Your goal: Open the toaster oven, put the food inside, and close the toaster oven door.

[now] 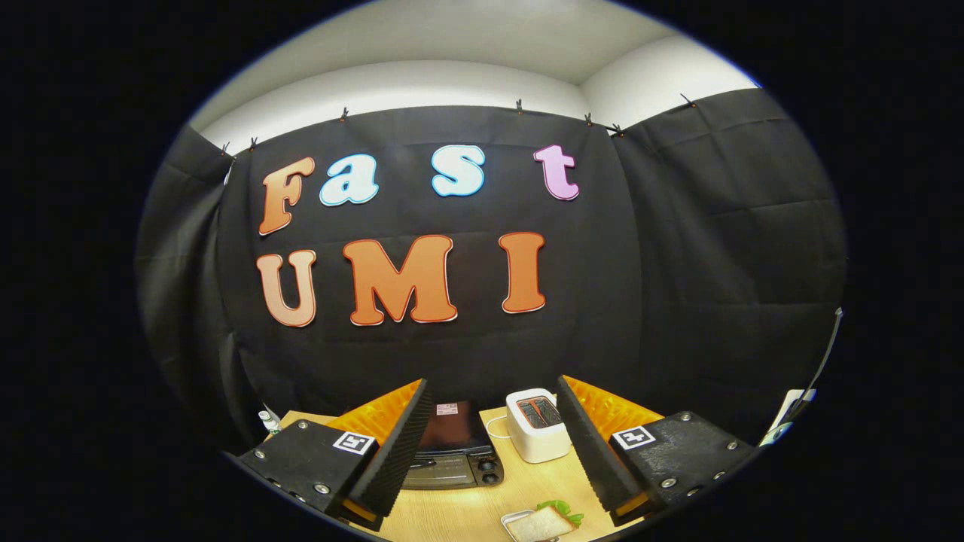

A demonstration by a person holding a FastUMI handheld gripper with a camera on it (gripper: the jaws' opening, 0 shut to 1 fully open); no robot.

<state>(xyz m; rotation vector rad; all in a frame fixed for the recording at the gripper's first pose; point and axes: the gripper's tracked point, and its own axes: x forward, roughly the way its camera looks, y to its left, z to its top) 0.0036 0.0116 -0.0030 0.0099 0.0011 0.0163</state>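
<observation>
Held high with its fingers spread wide and empty, the gripper [493, 452] faces the closed dark toaster oven [456, 452] on the wooden table [467, 516], where the neighbouring white pop-up toaster [536, 425] risks being bumped on descent, the sandwich [544, 522] lying nearer.

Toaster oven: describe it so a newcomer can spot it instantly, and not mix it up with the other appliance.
On the wooden table before the black cloth wall, look between the open gripper jaws. The toaster oven is the dark, low box with front knobs, door shut. Its neighbour is a white pop-up toaster with top slots; a sandwich lies nearer.
</observation>
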